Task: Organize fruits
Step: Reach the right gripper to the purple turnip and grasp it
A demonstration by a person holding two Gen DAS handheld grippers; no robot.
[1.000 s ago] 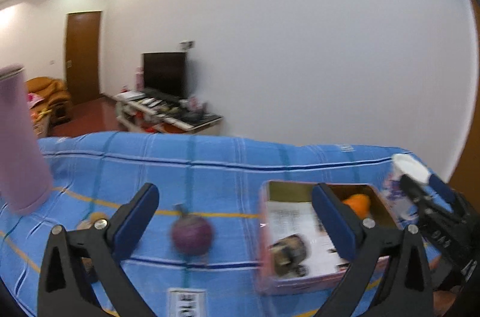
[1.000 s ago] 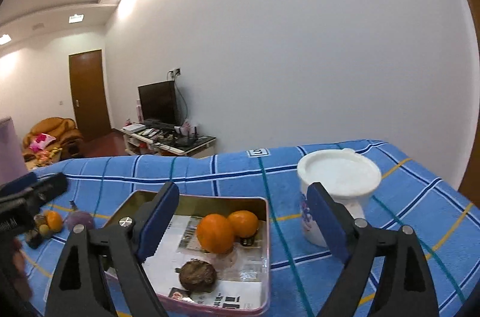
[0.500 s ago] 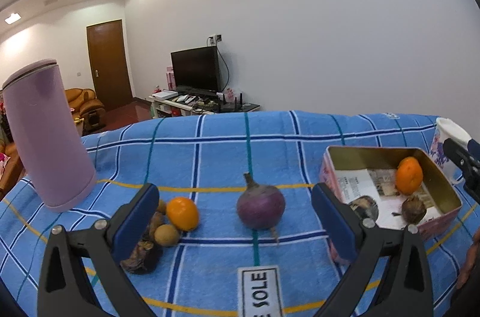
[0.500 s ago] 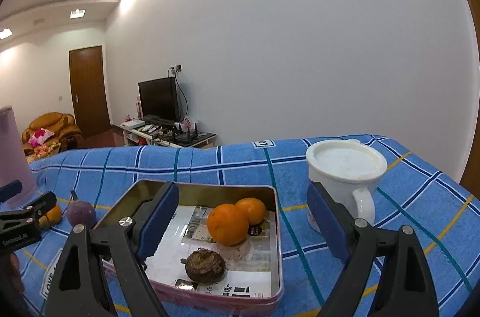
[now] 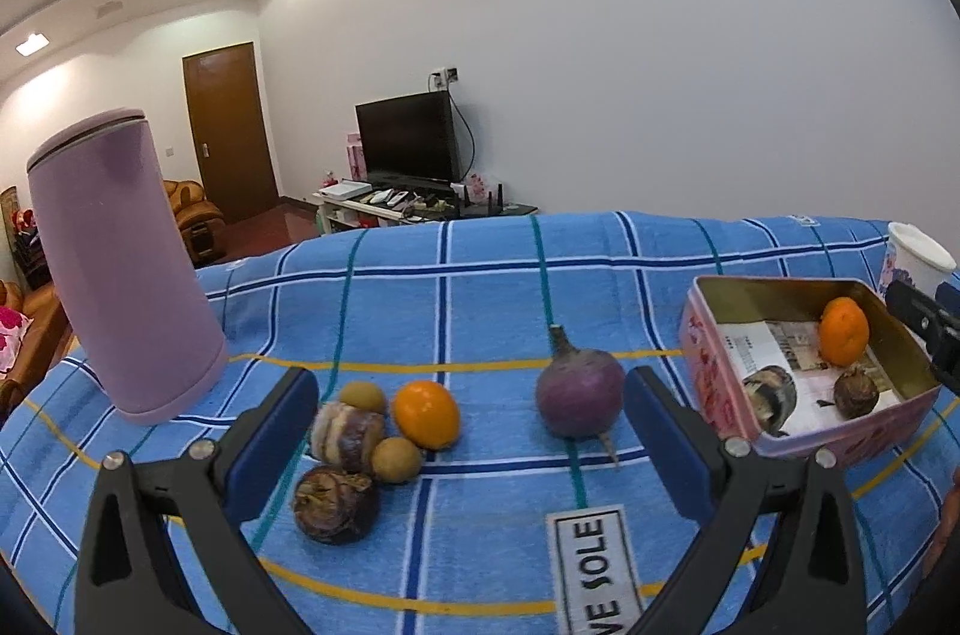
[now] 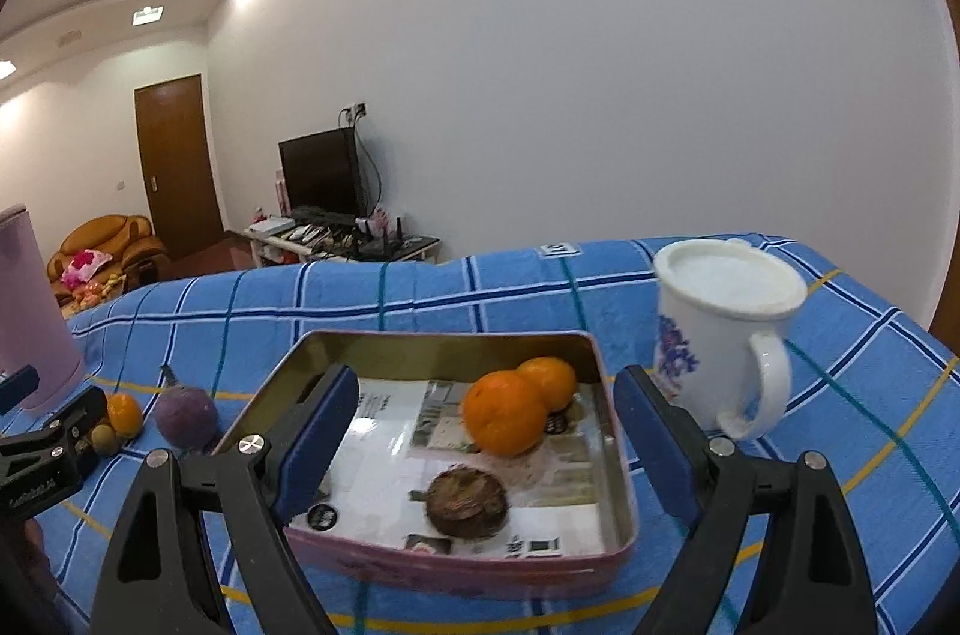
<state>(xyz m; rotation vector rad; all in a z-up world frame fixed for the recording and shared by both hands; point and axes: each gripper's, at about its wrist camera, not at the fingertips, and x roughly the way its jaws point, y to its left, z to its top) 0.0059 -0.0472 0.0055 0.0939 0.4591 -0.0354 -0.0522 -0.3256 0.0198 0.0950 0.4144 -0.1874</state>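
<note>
On the blue checked cloth lie an orange (image 5: 426,414), two brown fruits (image 5: 347,434), two small tan fruits (image 5: 396,460) and a purple round fruit (image 5: 579,401) with a stalk. My left gripper (image 5: 468,392) hovers open just in front of this group, holding nothing. To the right stands the pink tin (image 5: 720,383). In the right wrist view the tin (image 6: 456,338) holds two oranges (image 6: 504,413) and a brown fruit (image 6: 467,500) on printed paper. My right gripper (image 6: 486,386) is open over the tin's near side, with nothing held.
A tall lilac tumbler (image 5: 120,263) stands at the left of the cloth. A white lidded mug (image 6: 720,329) stands right of the tin. The left gripper (image 6: 42,449) shows at the left edge of the right wrist view. A TV stand and sofa lie beyond.
The left wrist view has swung left and down, from the tin to the loose fruit pile. The right gripper has come closer to the tin. Both grippers stayed open.
</note>
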